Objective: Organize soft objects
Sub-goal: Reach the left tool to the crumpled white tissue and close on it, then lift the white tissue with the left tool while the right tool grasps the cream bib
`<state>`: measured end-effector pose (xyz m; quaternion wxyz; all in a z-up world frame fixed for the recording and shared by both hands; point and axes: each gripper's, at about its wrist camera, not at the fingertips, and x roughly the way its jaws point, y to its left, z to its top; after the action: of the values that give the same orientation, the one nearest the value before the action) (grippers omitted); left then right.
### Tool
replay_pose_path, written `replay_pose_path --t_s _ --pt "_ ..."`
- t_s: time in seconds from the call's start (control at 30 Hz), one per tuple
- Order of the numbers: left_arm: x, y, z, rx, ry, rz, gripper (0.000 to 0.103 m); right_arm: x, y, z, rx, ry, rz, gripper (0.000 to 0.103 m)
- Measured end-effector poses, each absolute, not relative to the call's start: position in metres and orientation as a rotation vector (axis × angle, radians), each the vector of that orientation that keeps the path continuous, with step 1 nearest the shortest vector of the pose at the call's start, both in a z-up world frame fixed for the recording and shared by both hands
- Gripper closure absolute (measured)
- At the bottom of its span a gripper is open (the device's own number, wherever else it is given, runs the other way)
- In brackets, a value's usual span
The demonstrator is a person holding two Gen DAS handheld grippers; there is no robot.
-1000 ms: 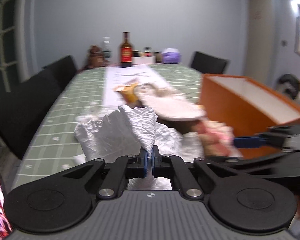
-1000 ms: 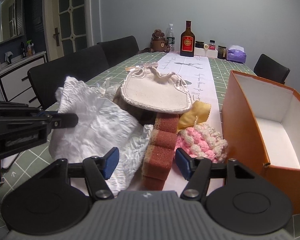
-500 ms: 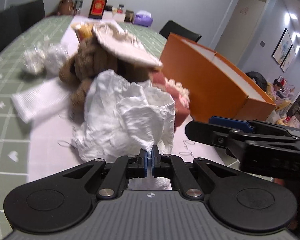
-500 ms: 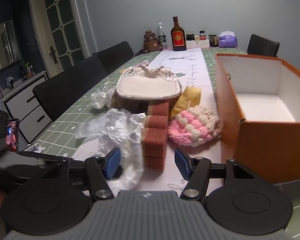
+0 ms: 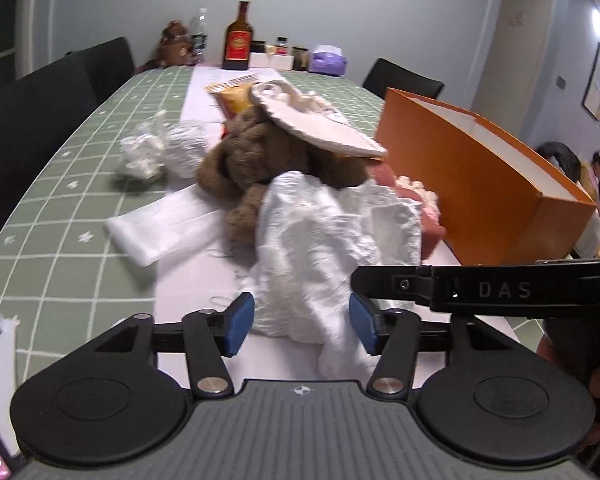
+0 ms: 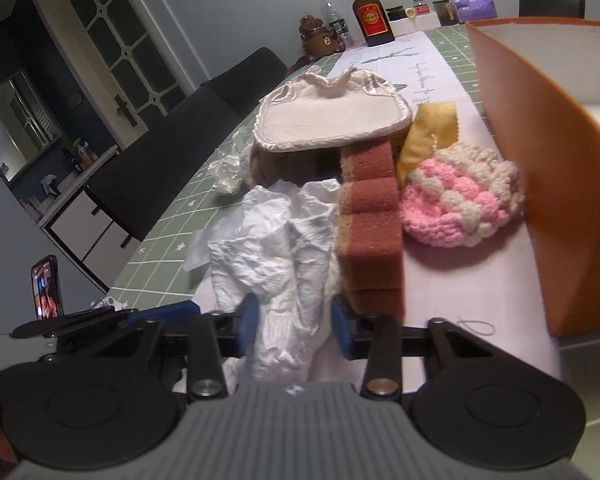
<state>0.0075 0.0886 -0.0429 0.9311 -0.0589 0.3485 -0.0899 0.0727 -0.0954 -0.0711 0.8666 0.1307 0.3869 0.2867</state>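
My left gripper (image 5: 302, 322) is released, its blue pads spread wide at the lower middle of the left wrist view, with the crumpled white cloth (image 5: 332, 240) lying between and just beyond them on the pale runner of the surface (image 5: 60, 208). My right gripper (image 6: 294, 326) is also spread, and in the right wrist view the same white cloth (image 6: 280, 248) runs down between its blue pads at lower centre; the pads do not look pressed onto it, though I cannot tell whether either one brushes the fabric. The body of that right gripper crosses the right side of the left wrist view as a dark bar. Behind the cloth, at frame centre, sits a brown plush toy (image 5: 256, 160) with a cream flat pouch (image 6: 332, 120) resting on top of it. To the right of the cloth in the right wrist view stands a reddish-brown sponge block (image 6: 370, 216), touching the cloth's edge, and right of that a pink and cream knitted piece (image 6: 460, 200) with a yellow fabric piece (image 6: 428, 132) behind it. The orange box (image 6: 540, 152) fills the right edge, open at the top with a white inside. A flat white folded cloth (image 5: 164, 224) and a crinkled clear wrapper (image 5: 156, 148) lie at the left of the left wrist view. A dark bottle (image 5: 238, 38) stands at the far end.
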Motion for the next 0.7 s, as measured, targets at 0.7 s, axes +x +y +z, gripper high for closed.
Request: replay_pose_path --t_s 0.7 --pt "0.042 0.078 -0.067 -0.249 0.767 -0.275 0.037 0.049 -0.142 -0.045 0.104 0.818 0.451 0.096"
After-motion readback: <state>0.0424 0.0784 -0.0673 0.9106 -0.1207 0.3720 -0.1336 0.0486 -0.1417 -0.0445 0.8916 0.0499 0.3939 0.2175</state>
